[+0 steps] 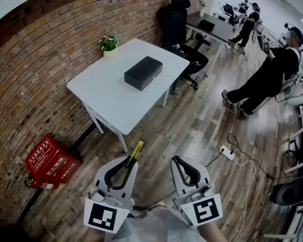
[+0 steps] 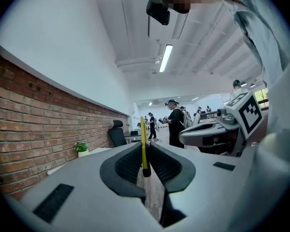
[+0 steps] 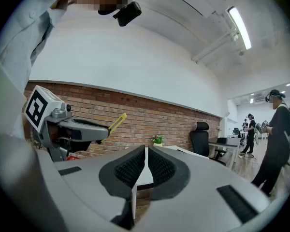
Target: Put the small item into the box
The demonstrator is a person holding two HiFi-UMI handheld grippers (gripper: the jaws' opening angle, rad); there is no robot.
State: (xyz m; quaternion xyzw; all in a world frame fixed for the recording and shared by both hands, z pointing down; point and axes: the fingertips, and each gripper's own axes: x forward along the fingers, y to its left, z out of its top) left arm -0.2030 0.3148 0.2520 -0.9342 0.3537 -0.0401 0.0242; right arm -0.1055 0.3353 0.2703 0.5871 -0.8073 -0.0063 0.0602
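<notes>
A closed black box (image 1: 143,72) lies on the white table (image 1: 111,105), well ahead of both grippers. My left gripper (image 1: 130,159) is shut on a thin yellow strip-shaped item (image 1: 136,151) that sticks out past its fingertips; in the left gripper view the yellow item (image 2: 143,144) stands upright between the black pads (image 2: 125,164). My right gripper (image 1: 178,160) is held beside the left one, shut with nothing in it. In the right gripper view the pads (image 3: 130,168) meet, and the left gripper (image 3: 63,129) with the yellow item (image 3: 117,122) shows at the left.
A small potted plant (image 1: 109,45) stands at the table's far corner by the brick wall. A black office chair (image 1: 179,26) sits behind the table. A red box (image 1: 50,160) is on the floor at left, a power strip (image 1: 226,152) at right. A person (image 1: 265,79) stands at the right.
</notes>
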